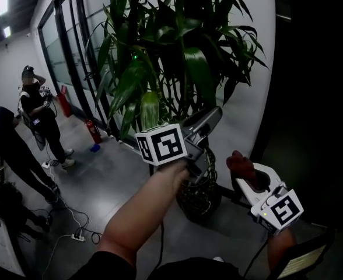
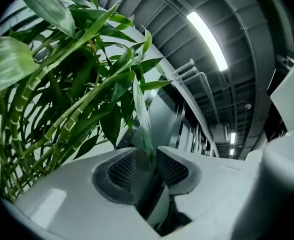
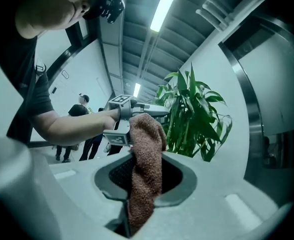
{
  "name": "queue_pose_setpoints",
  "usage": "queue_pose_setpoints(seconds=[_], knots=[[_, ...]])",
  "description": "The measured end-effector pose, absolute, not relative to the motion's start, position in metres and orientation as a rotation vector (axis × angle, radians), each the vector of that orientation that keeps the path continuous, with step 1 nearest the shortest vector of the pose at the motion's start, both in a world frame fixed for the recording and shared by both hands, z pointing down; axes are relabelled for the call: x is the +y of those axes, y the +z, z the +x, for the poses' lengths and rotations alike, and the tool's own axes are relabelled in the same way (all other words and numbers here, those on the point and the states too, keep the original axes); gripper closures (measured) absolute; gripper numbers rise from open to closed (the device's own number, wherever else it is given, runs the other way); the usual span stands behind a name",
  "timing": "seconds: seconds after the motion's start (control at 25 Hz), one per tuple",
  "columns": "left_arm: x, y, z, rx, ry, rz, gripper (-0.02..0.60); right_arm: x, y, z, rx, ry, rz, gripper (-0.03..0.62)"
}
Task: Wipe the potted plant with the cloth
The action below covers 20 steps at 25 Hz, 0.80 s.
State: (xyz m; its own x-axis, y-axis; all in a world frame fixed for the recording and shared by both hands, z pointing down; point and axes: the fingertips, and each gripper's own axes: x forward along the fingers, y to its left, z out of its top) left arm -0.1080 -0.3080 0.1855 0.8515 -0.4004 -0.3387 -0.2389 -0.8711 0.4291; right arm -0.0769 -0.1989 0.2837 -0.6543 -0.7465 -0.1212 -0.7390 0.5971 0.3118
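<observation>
The left gripper (image 2: pixel 146 165) is keeping its jaws parted around a long leaf (image 2: pixel 142 109) of the tall green potted plant (image 1: pixel 160 57) at the floor's (image 1: pixel 113 179) wall edge. The right gripper (image 3: pixel 146 176) is clamping the brown terry cloth (image 3: pixel 147 144), and the leaf is likely needing gentle base-to-tip strokes.

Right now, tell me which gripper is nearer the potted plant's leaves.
Left. The left gripper is up among the leaves, one leaf between its open jaws. The right gripper, shut on the cloth, sits lower, clear of the foliage.
</observation>
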Motion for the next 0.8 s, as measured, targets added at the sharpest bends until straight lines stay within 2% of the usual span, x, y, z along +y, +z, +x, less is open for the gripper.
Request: queue_pose_setpoints(seconds=[0.12, 0.36, 0.8], knots=[[-0.308, 0.181, -0.111, -0.465, -0.652, 2.643, 0.552, -0.208, 0.257, -0.08, -2.809, -0.63, 1.207, 0.53], [-0.312, 0.197, -0.123, -0.602, -0.606, 2.69, 0.557, -0.237, 0.219, -0.091, -2.541, -0.956, 1.045, 0.53], [-0.312, 0.216, -0.14, -0.756, -0.519, 2.701, 0.56, -0.32, 0.085, -0.156, -1.868, -1.616, 1.066, 0.531]])
